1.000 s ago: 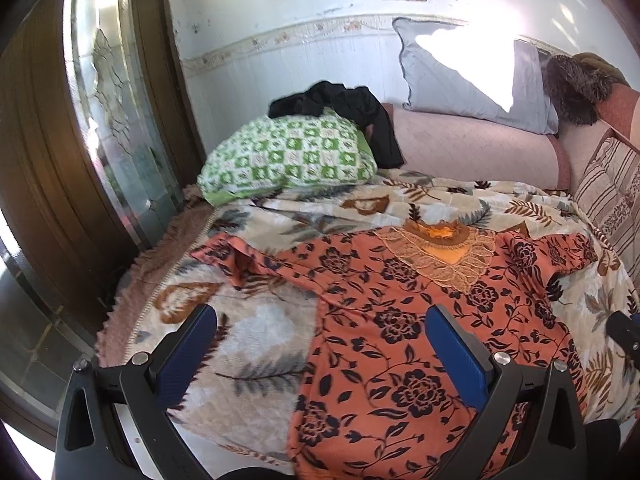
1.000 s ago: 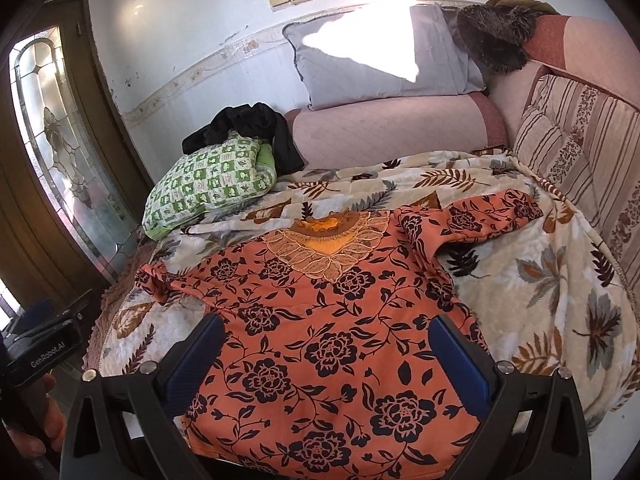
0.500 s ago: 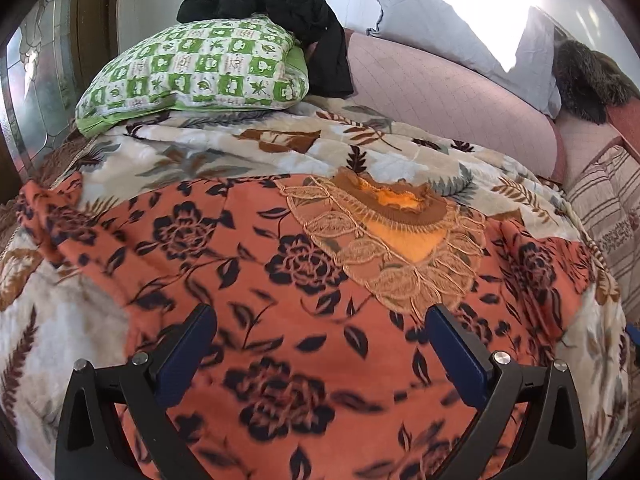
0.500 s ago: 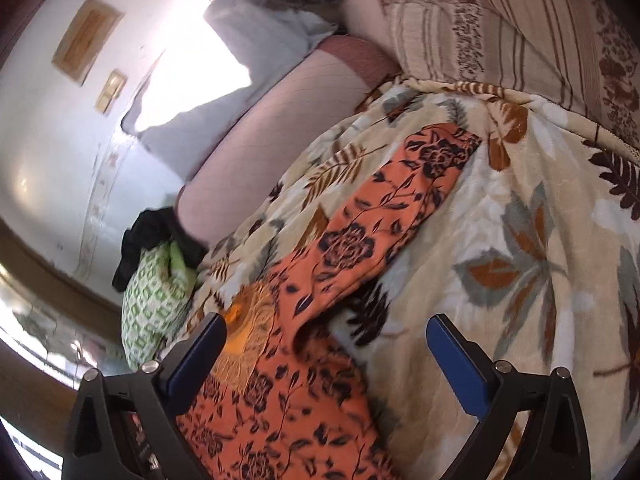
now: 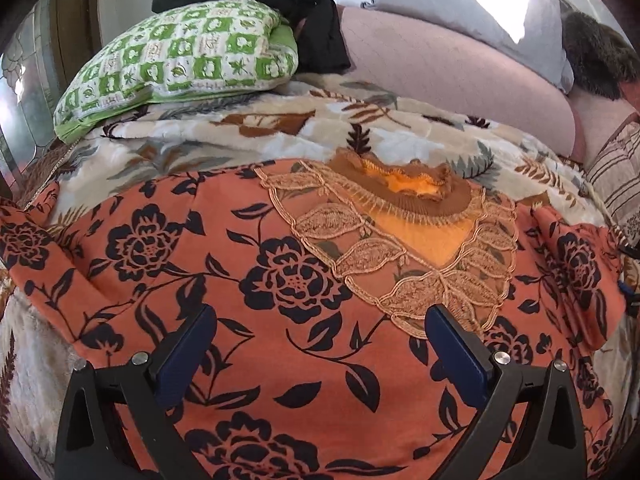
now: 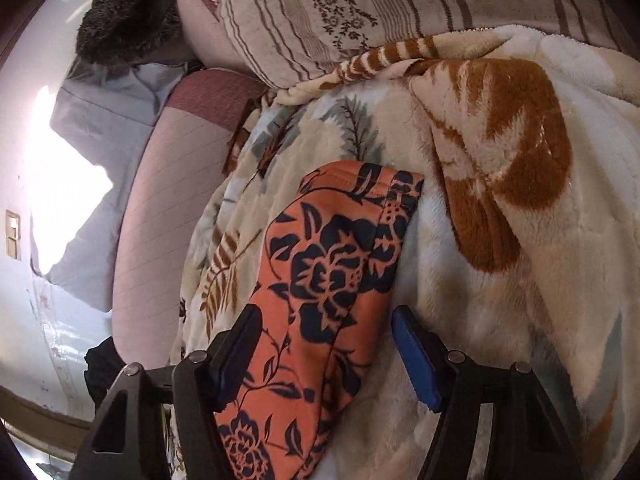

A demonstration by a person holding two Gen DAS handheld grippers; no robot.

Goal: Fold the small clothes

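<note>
An orange top with black flowers (image 5: pixel 288 280) lies spread flat on a leaf-print blanket (image 5: pixel 240 136), its lace neckline (image 5: pixel 404 240) toward the far side. My left gripper (image 5: pixel 320 340) is open and hovers low over the chest of the top, below the neckline. In the right wrist view the top's right sleeve (image 6: pixel 332 272) lies on the blanket (image 6: pixel 520 280). My right gripper (image 6: pixel 324 344) is open, rolled sideways, with the sleeve between its two fingers, a little short of the cuff.
A green checked pillow (image 5: pixel 188 56) with a black garment (image 5: pixel 304 12) on it lies at the far left. A pink bolster (image 5: pixel 452 72) and grey pillow (image 5: pixel 460 4) line the back. A striped cushion (image 6: pixel 360 12) sits beyond the sleeve.
Both grippers have moved in low over the top. The left went toward the neckline. The right swung out to the right sleeve, rolled sideways, and now straddles it.
</note>
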